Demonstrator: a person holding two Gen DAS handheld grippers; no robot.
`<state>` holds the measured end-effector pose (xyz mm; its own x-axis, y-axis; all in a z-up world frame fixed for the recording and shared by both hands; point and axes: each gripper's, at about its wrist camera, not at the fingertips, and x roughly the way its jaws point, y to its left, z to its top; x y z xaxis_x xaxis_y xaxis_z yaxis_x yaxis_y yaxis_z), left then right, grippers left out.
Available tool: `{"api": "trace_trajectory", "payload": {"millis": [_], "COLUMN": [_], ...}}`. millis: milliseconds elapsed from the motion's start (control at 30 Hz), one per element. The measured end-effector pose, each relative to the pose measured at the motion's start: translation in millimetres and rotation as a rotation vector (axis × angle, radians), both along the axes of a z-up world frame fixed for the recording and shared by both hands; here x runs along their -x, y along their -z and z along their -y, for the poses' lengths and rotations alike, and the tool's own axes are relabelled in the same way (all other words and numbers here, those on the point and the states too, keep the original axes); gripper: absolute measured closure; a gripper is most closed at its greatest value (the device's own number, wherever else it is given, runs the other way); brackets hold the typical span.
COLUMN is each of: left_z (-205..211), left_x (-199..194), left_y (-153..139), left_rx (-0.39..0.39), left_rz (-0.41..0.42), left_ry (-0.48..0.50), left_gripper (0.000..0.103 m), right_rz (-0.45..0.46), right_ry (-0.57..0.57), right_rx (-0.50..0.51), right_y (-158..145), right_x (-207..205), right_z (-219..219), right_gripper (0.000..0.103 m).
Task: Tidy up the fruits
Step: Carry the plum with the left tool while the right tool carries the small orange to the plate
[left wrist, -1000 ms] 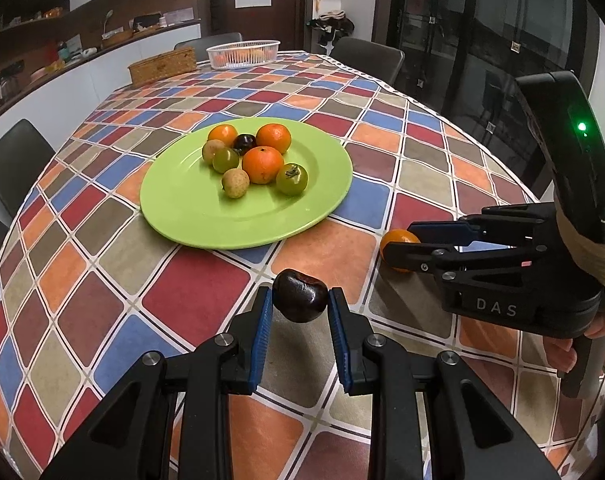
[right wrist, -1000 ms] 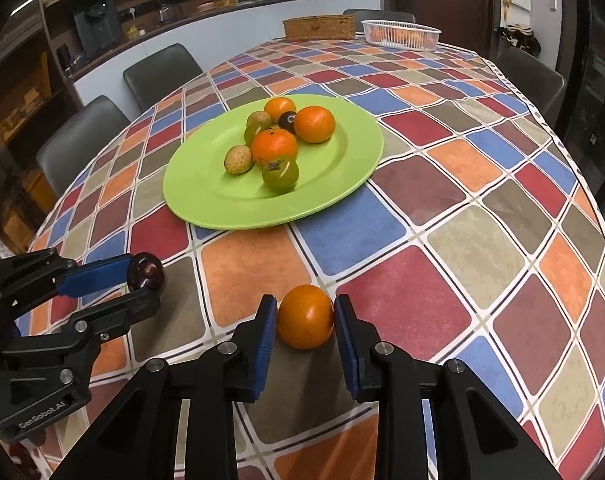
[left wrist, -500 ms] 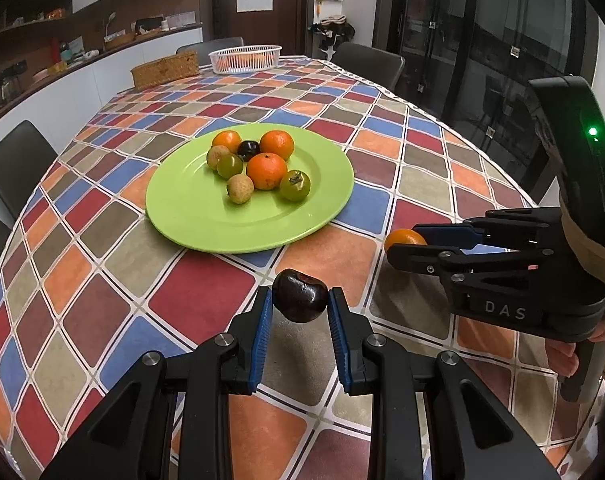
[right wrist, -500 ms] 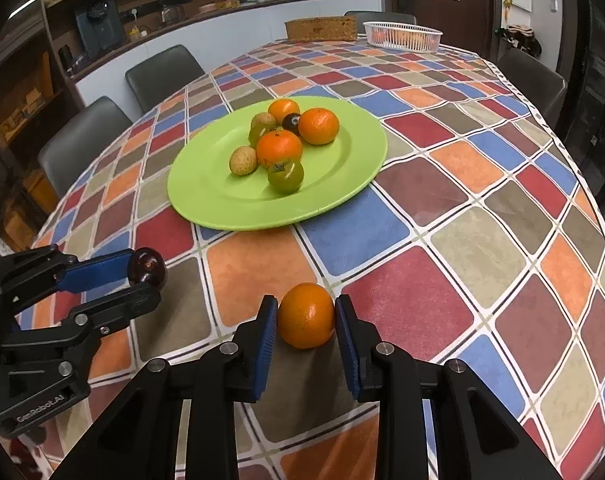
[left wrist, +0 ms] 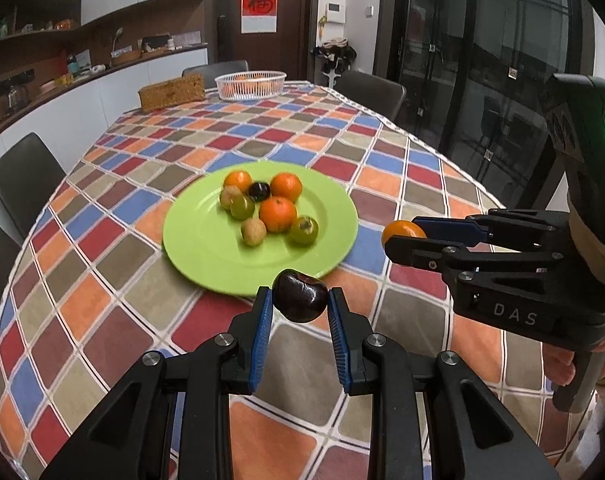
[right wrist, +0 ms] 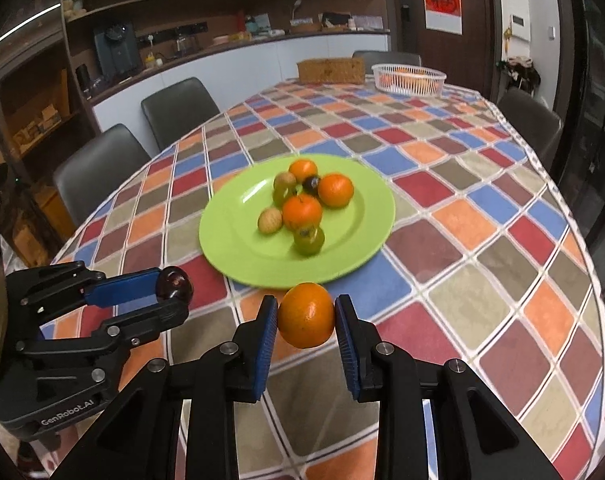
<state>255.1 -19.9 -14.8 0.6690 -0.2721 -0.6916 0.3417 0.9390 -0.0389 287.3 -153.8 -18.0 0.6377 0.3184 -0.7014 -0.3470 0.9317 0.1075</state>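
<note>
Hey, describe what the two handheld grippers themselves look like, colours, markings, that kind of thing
Both are matte black, angular linkage frames with silver screws and two fingers lined with blue ribbed pads. The left gripper carries white "GenRobot.AI" lettering on its body. The right gripper reads "DAS", has a green indicator light on its upper housing, and beige tape wrapped around its handle. No cables are visible.

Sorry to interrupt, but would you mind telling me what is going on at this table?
A person is sorting fruit with two handheld grippers. The left gripper has its jaws shut on a dark plum, and the right gripper is shut on an orange. Both fruits are held off the checkered tablecloth, just short of the green plate, which already holds a cluster of oranges, small green fruits and one dark fruit.
</note>
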Motion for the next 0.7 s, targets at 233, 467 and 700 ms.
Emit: {"api": "trace_trajectory", "payload": {"millis": [233, 467, 700], "left_z": [-3, -9, -21], "left_x": [-18, -47, -82], "left_y": [-12, -13, -8], "left_rx": [-0.013, -0.029, -0.034], "left_rz": [0.042, 0.071, 0.063], "left_ry": [-0.008, -0.022, -0.041], "left_gripper": [0.075, 0.075, 0.075], "right_rz": [0.032, 0.035, 0.023], "right_ry": [0.021, 0.037, 0.049], "right_rx": [-0.002, 0.007, 0.012], "right_y": [-9, -9, -6], "right_x": [-16, -42, -74], "right_z": [-1, -6, -14], "right_gripper": [0.073, 0.073, 0.073]}}
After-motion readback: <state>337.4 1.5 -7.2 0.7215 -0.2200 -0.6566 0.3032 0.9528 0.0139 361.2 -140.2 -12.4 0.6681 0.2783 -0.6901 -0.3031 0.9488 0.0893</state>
